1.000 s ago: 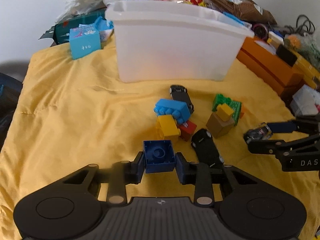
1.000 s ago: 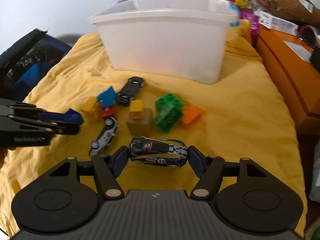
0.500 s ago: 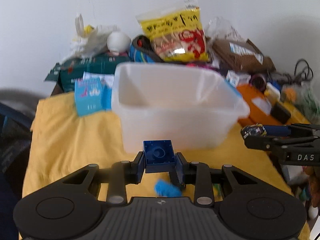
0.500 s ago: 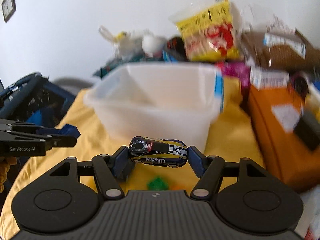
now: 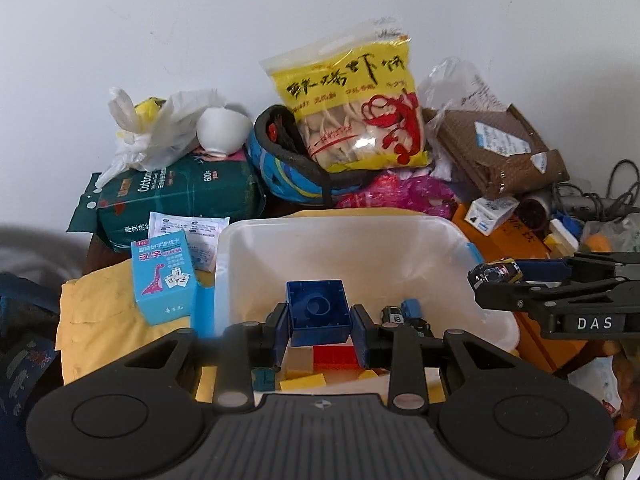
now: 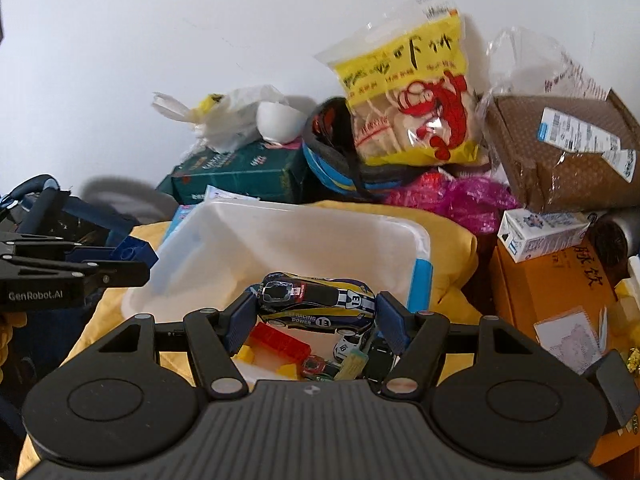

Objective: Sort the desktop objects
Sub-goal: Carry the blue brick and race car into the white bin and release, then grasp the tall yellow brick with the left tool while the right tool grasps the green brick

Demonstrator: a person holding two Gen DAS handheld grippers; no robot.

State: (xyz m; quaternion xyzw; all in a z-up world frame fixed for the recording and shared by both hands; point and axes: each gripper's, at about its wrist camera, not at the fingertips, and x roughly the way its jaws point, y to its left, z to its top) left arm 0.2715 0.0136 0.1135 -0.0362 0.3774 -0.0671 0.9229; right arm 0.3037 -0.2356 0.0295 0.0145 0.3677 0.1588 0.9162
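While both loads hang over the white bin (image 5: 440, 240), I have the left tool (image 5: 319, 320) pinching the blue brick (image 5: 318, 312) and the right tool (image 6: 316, 312) clamped lengthwise on the racing car (image 6: 316, 306), each above the toys inside, ready to drop.
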